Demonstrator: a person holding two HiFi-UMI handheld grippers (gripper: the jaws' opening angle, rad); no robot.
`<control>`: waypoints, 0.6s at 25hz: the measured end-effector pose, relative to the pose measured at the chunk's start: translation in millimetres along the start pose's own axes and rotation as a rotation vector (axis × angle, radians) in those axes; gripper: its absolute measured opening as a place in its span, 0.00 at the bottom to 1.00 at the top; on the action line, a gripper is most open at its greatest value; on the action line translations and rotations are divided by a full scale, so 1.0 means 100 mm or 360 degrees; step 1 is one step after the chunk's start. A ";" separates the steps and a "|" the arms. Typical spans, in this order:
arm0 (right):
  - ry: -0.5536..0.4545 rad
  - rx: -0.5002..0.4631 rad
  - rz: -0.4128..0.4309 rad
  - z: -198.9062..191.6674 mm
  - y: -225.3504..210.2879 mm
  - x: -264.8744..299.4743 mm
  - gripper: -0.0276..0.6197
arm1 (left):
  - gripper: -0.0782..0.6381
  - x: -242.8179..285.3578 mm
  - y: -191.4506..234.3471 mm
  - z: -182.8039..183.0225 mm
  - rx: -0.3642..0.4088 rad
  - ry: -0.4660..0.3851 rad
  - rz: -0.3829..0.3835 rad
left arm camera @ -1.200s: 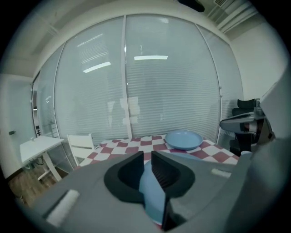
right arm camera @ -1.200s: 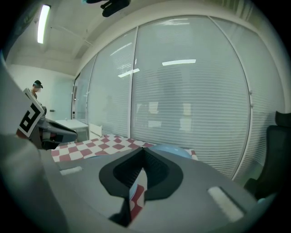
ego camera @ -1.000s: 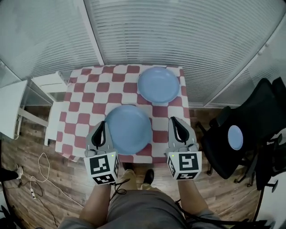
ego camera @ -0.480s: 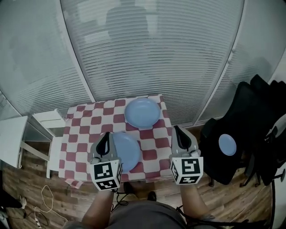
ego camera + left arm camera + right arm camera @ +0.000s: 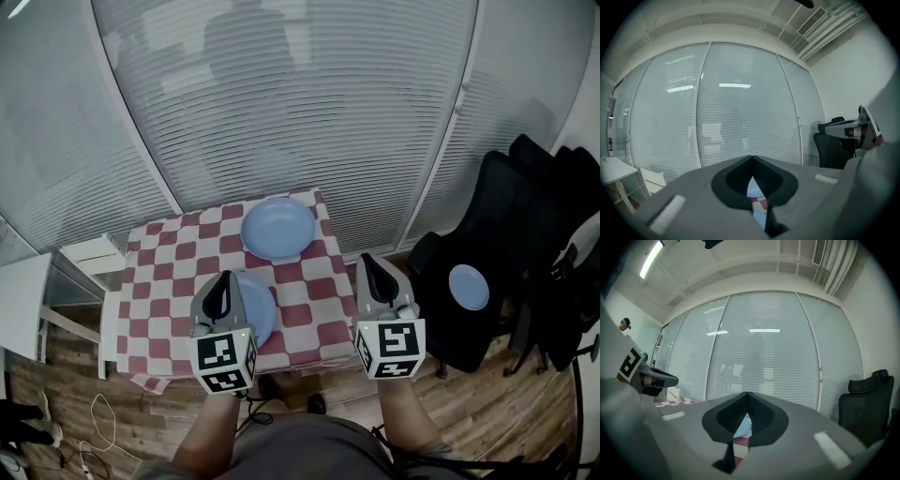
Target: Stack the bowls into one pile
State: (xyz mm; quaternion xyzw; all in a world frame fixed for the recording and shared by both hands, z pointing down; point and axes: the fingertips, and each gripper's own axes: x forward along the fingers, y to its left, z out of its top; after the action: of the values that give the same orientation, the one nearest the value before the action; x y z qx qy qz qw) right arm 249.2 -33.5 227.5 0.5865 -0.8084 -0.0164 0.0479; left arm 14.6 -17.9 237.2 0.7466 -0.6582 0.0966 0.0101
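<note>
Two pale blue bowls are sitting apart on the red-and-white checked tablecloth (image 5: 314, 314), not yet stacked. The far bowl (image 5: 277, 228) is resting near the table's back edge, close to the blind-covered glass wall (image 5: 300, 112). The near bowl (image 5: 257, 311) is lying toward the front edge. Your left gripper (image 5: 224, 278) is overlapping it in the head view and covering its left part. You are holding your right gripper (image 5: 366, 260) at the table's right edge in that view, apart from both bowls. Both grippers are pointing away from you.

In the left gripper view, the jaws are pressing together at the tips and leaving only a thin slit lower down. Nothing is sitting between them, and a sliver of pale blue and checked cloth is showing through the slit. In the right gripper view, the jaws are likewise meeting at the tips and gripping nothing. A patch of blue bowl and red check is showing through the gap beneath.

To your right a black office chair (image 5: 487, 244) is standing on the wooden floor (image 5: 487, 412), with a round blue object (image 5: 468, 287) lying on it. A piece of white furniture (image 5: 89, 255) is standing just beside the table's left edge.
</note>
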 end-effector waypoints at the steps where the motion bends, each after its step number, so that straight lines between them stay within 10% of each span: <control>1: -0.0002 -0.0001 -0.0002 0.00 -0.03 0.00 0.08 | 0.11 0.01 -0.03 0.01 0.0001 -0.0003 0.0000; 15: -0.0073 0.0014 -0.0012 0.14 -0.09 0.27 0.08 | 0.11 0.25 0.15 0.26 0.0033 -0.0074 0.0048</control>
State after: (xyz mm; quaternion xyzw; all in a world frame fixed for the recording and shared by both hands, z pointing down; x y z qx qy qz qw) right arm 247.8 -62.5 214.0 0.5893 -0.8071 -0.0265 0.0268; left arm 6.5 -48.0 213.9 0.7387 -0.6684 0.0861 -0.0145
